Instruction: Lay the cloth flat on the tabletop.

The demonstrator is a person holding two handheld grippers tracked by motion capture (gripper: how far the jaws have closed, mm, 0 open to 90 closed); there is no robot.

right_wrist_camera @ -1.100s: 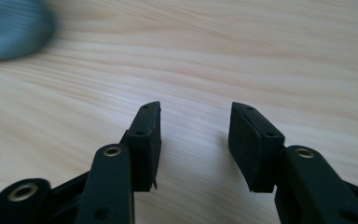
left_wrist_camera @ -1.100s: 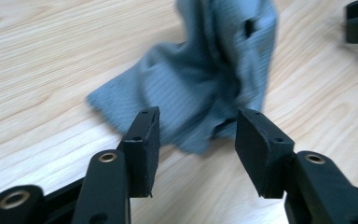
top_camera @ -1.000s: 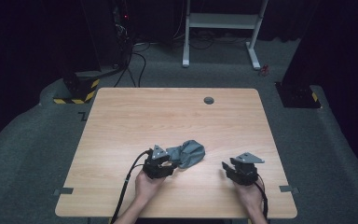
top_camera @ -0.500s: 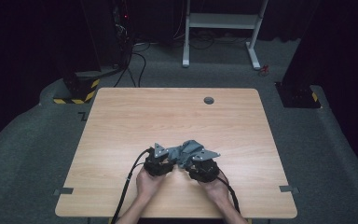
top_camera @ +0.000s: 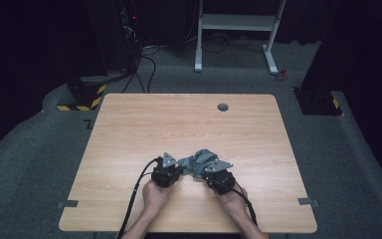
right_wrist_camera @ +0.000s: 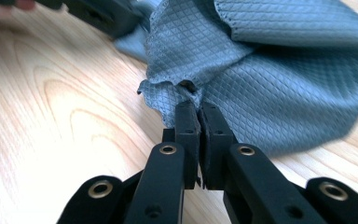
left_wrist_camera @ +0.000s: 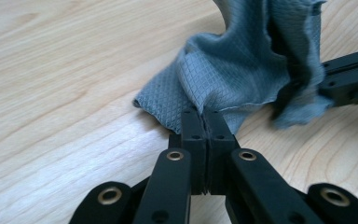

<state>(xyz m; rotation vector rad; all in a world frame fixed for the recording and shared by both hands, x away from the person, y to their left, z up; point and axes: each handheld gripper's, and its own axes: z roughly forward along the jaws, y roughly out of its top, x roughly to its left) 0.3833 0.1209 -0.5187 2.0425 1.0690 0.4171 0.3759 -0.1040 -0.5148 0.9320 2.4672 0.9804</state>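
Observation:
A crumpled grey cloth (top_camera: 198, 160) with a diamond weave lies near the front middle of the wooden table (top_camera: 179, 124). My left gripper (top_camera: 177, 167) sits at its left side, and its jaws have just closed: in the left gripper view they pinch the edge of the cloth (left_wrist_camera: 223, 70) between the pads, left gripper (left_wrist_camera: 204, 116). My right gripper (top_camera: 202, 172) has come to the cloth's right side and its jaws have just closed too. In the right gripper view the cloth (right_wrist_camera: 279, 74) has a ruffled edge caught between the right gripper (right_wrist_camera: 196, 109) tips.
A round grommet hole (top_camera: 223, 107) sits near the table's far edge. Beyond the table stand a white desk frame (top_camera: 238, 25), cables (top_camera: 144, 64) on the floor and dark stands. The left gripper's black cable (top_camera: 134, 199) trails off the front edge.
The right hand moved left from the table's right side to the cloth. Both grippers now grip cloth edges, and the cloth is bunched up between them.

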